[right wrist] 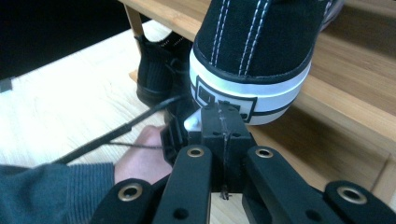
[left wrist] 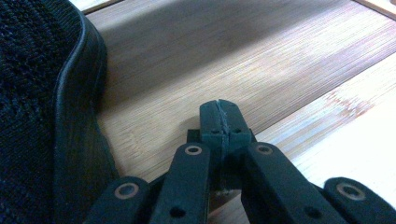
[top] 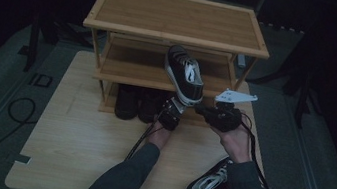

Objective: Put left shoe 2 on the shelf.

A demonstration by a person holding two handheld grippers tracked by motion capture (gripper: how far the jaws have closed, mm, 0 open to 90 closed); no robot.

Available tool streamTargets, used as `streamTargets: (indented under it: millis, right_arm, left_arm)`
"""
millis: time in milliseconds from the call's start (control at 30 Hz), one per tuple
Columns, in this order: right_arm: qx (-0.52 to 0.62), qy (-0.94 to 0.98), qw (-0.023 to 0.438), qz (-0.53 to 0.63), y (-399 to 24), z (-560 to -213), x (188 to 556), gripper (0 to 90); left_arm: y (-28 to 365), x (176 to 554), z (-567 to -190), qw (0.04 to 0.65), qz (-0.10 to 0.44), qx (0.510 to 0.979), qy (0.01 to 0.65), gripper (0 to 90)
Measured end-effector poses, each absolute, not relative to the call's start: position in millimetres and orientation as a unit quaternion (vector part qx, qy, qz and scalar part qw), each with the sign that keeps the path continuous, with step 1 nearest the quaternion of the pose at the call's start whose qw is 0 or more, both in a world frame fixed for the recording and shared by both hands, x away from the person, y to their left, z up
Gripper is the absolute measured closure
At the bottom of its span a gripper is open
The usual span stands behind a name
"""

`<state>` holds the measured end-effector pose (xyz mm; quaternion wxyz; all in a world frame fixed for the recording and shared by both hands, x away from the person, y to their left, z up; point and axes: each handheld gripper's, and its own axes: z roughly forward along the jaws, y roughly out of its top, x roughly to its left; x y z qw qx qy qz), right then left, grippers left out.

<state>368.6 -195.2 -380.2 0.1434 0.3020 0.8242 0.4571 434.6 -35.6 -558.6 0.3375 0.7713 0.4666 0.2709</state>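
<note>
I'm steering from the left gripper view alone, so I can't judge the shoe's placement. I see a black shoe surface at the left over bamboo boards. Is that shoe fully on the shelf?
Observer: No. The black canvas sneaker with a white rubber sole lies on the bamboo rack's middle shelf, with its heel hanging out over the front edge.
Operator: Where is the other gripper?
Observer: The right gripper is shut, with its tips at the heel's white band. I cannot confirm contact.
Operator: Any more shoes to place?
Observer: A second black-and-white sneaker lies on the table beside the right forearm.
</note>
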Motion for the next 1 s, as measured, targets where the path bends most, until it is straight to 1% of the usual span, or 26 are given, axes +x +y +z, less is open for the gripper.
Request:
streamTargets:
  millis: [67, 167, 333, 433, 500, 633, 667, 700, 733, 767, 867, 1000]
  right_arm:
    - [0.308, 0.823, 0.160, 0.450, -190, -382, 372, 90.0]
    - [0.305, 0.823, 0.145, 0.458, -185, -382, 380, 90.0]
    - [0.288, 0.830, 0.144, 0.455, -170, -382, 383, 90.0]
    - [0.292, 0.828, 0.154, 0.453, -162, -383, 389, 90.0]
    - [0.292, 0.828, 0.153, 0.453, -159, -383, 393, 90.0]
    - [0.291, 0.829, 0.152, 0.452, -151, -383, 398, 90.0]
    - [0.288, 0.830, 0.152, 0.452, -149, -384, 398, 90.0]
    - [0.286, 0.831, 0.154, 0.451, -147, -383, 398, 90.0]
    - [0.283, 0.832, 0.155, 0.451, -144, -383, 398, 90.0]
    - [0.280, 0.834, 0.156, 0.450, -141, -383, 398, 90.0]
    - [0.275, 0.836, 0.150, 0.451, -134, -383, 399, 90.0]
    - [0.266, 0.839, 0.156, 0.447, -126, -383, 400, 90.0]
  left_arm:
    - [-36, 434, -558, 0.335, 0.272, 0.773, 0.464, 90.0]
    - [-35, 434, -557, 0.323, 0.274, 0.782, 0.458, 90.0]
    - [-35, 434, -558, 0.322, 0.277, 0.781, 0.457, 90.0]
    - [-35, 434, -558, 0.323, 0.277, 0.781, 0.458, 90.0]
    - [-38, 434, -559, 0.341, 0.275, 0.768, 0.468, 90.0]
    - [-38, 434, -559, 0.341, 0.275, 0.768, 0.467, 90.0]
    - [-35, 434, -558, 0.323, 0.276, 0.781, 0.458, 90.0]
    - [-35, 434, -557, 0.322, 0.276, 0.781, 0.458, 90.0]
    - [-35, 434, -558, 0.323, 0.277, 0.781, 0.458, 90.0]
    - [-38, 434, -559, 0.340, 0.276, 0.768, 0.468, 90.0]
    - [-38, 434, -559, 0.341, 0.276, 0.767, 0.468, 90.0]
    - [-38, 434, -559, 0.342, 0.275, 0.766, 0.469, 90.0]
